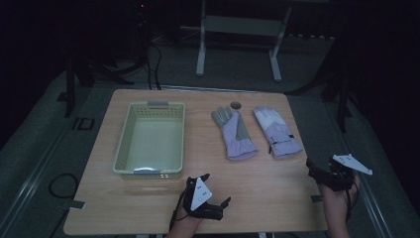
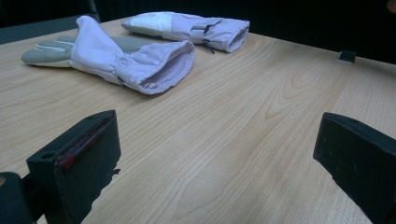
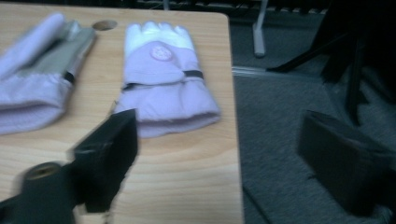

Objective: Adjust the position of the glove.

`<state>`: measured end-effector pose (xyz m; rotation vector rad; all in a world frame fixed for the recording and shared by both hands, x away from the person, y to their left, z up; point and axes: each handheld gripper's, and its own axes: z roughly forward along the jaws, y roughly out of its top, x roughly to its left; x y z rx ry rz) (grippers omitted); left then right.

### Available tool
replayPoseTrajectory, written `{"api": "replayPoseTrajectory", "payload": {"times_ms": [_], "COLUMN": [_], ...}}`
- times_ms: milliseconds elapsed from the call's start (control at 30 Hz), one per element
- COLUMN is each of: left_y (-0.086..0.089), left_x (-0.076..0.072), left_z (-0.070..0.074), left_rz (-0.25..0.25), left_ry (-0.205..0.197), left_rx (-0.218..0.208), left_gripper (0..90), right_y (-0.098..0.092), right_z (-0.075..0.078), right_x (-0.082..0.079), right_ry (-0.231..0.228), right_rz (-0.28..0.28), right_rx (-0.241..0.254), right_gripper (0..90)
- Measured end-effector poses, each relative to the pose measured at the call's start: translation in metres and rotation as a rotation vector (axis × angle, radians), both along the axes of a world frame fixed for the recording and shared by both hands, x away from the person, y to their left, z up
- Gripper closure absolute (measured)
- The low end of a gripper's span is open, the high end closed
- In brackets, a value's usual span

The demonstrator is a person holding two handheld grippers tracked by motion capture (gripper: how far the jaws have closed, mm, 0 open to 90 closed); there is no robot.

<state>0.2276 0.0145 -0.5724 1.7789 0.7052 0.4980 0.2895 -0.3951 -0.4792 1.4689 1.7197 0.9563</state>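
On the tabletop (image 1: 257, 183) two gloves (image 1: 237, 135) lie side by side, right of the basket (image 1: 150, 140). Both grippers, left (image 1: 212, 191) and right (image 1: 317, 171), wait apart with fingers open and empty. The soft cuff may slip or bunch if pinched shallowly.

Left gripper (image 1: 214, 189) — black body, two blocky black jaws, a white three-cornered plate on top with small dark dots. A red strip lines one jaw's inner face in the left gripper view. Right gripper (image 1: 317, 170) — same black build, pale three-cornered plate, thin black cable trailing beside the hand (image 1: 338, 196).
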Motion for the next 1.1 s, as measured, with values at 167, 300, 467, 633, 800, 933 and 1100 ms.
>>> {"api": "replayPoseTrajectory", "payload": {"times_ms": [167,300,467,633,800,933,1100], "left_y": [0.0,0.0,0.0,0.0,0.0,-0.001,-0.001], "left_x": [0.0,0.0,0.0,0.0,0.0,0.0,0.0], "left_z": [0.0,0.0,0.0,0.0,0.0,0.0,0.0], "left_rz": [-0.002,-0.004,-0.007,-0.012,-0.014,-0.017,-0.019], "left_ry": [-0.002,0.003,0.004,0.002,0.003,0.002,0.004], "left_rx": [0.003,-0.002,0.0,0.0,-0.001,0.0,-0.005], "left_gripper": [1.0,1.0,1.0,1.0,1.0,1.0,1.0], "right_y": [0.012,0.026,0.04,0.064,0.082,0.098,0.121], "right_z": [0.017,0.03,0.041,0.054,0.058,0.058,0.057], "right_x": [0.009,0.018,0.024,0.039,0.052,0.063,0.076], "right_ry": [-0.004,-0.02,-0.044,-0.036,-0.004,0.025,0.042], "right_rz": [0.062,0.092,0.143,0.199,0.239,0.264,0.297], "right_rx": [0.008,0.03,0.028,0.024,0.043,0.029,0.018], "right_gripper": [15.3,11.8,11.7,11.8,13.6,15.3,15.7]}}
